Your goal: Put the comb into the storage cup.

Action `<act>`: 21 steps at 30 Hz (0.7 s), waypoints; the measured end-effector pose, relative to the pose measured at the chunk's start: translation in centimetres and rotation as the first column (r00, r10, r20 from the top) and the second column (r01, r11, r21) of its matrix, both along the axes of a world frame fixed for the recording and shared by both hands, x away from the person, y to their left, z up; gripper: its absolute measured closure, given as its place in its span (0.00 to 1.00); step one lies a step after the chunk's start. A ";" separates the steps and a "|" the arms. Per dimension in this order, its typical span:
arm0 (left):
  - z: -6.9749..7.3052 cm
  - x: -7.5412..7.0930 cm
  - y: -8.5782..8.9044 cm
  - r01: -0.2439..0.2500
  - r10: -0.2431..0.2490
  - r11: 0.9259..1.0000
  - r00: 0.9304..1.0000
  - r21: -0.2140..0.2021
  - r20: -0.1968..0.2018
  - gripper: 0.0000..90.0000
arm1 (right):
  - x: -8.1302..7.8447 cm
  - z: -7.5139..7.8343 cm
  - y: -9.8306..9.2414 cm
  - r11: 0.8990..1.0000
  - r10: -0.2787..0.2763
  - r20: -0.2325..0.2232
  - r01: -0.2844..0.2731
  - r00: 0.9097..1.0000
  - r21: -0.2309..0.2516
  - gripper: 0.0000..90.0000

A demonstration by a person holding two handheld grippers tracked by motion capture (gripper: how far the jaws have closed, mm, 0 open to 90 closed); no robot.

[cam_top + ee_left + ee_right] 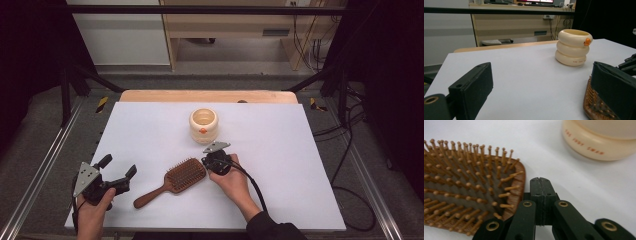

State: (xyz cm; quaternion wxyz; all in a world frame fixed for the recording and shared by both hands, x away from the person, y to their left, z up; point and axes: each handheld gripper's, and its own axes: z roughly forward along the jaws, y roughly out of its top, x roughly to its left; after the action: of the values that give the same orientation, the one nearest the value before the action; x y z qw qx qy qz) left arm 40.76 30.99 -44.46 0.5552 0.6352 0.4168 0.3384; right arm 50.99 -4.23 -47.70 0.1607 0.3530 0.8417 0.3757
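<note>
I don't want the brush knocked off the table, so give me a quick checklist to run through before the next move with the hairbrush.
1. Right gripper jaws: shut with nothing between them, beside the head of the hairbrush; to grasp they must open first. Not ok.
2. Left gripper jaws: apart, nothing held. Ok.
3. Hairbrush lies flat, bristles up, handle toward the table's near edge. Ok.
4. Cream ringed cup stands upright, apart from the brush. Ok.
5. Whether the right gripper touches the brush rim: cannot tell.
6. White table has bare room around the brush. Ok.
</note>
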 end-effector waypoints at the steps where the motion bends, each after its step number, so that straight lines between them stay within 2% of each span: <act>1: 0.0 0.0 0.0 0.006 -0.006 1.000 1.000 -0.002 0.000 0.05 | 0.0 0.1 -0.2 1.000 -0.007 0.001 0.007 1.000 0.000 1.00; 7: 0.0 0.0 0.1 0.009 -0.009 1.000 1.000 -0.008 -0.007 0.05 | -0.4 1.0 -2.4 0.999 -0.047 0.027 0.046 0.999 0.029 1.00; 13: 0.0 -0.1 0.2 0.005 -0.005 1.000 1.000 -0.003 -0.009 0.05 | -1.1 2.4 -5.4 0.994 -0.093 0.058 0.089 0.994 0.070 0.96; 18: 0.0 0.0 0.2 0.006 -0.006 1.000 1.000 -0.013 -0.020 0.04 | -2.1 3.3 -8.9 0.981 -0.165 0.094 0.154 0.982 0.119 0.88; 21: 0.0 0.1 0.1 0.004 -0.004 1.000 1.000 -0.012 -0.023 0.03 | -2.7 3.6 -11.1 0.972 -0.204 0.099 0.190 0.974 0.137 0.83</act>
State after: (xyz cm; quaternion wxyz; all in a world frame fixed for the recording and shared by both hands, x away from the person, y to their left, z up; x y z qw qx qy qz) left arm 40.84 31.09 -44.48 0.5549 0.6366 0.4238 0.3274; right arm 48.31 -15.32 -44.09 0.2214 0.4227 0.7665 0.4299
